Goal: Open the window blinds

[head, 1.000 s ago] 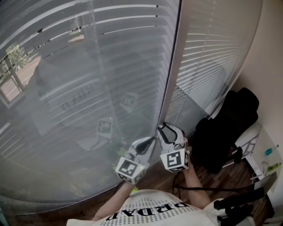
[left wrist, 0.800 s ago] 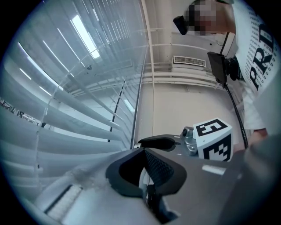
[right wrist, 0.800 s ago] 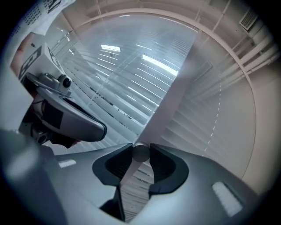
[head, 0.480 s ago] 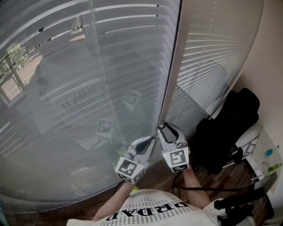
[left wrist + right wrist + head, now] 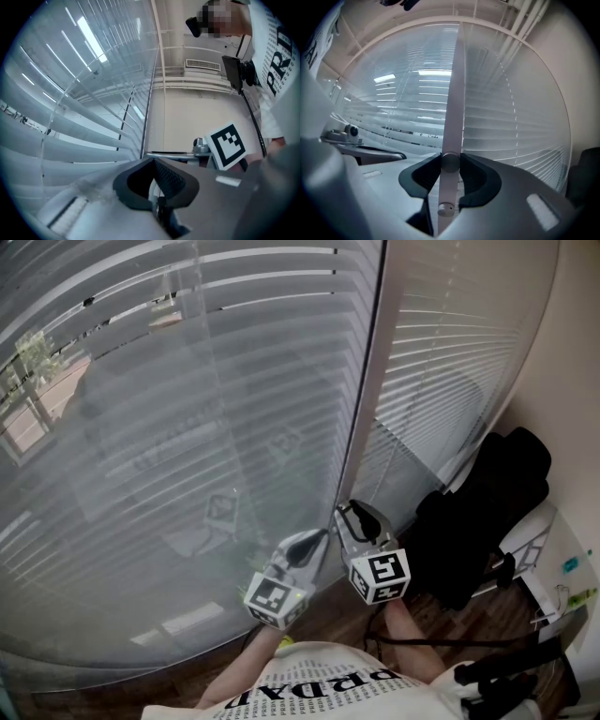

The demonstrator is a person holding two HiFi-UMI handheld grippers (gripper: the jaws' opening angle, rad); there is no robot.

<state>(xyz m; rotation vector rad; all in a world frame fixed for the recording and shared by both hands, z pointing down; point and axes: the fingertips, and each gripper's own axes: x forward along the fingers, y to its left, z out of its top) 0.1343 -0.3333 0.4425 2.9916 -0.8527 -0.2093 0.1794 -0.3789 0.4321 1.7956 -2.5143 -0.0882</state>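
- Left window point(image 5: 141, 456): broad pane, grey daylight; a tree point(image 5: 33, 357) and a building outside at far left.
- Right window point(image 5: 450, 352): narrower, meets the left one at a corner.
- Wall point(image 5: 572, 371): plain cream, right side.
- Floor point(image 5: 478, 620): dark wood planks, near.
- Black chair point(image 5: 487, 502): right, below the right window, beside the wall.
- White furniture point(image 5: 562, 563): near right edge.
- Black cable point(image 5: 441, 643): lying on the floor.
- Vent grille point(image 5: 202, 64): white, high up.

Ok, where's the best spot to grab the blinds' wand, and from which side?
Low on its shaft, coming in level from the room side. The wand hangs upright, slim and round, so a squeeze across opposite sides holds it and lets you twist. The right tongs are closed on it there.
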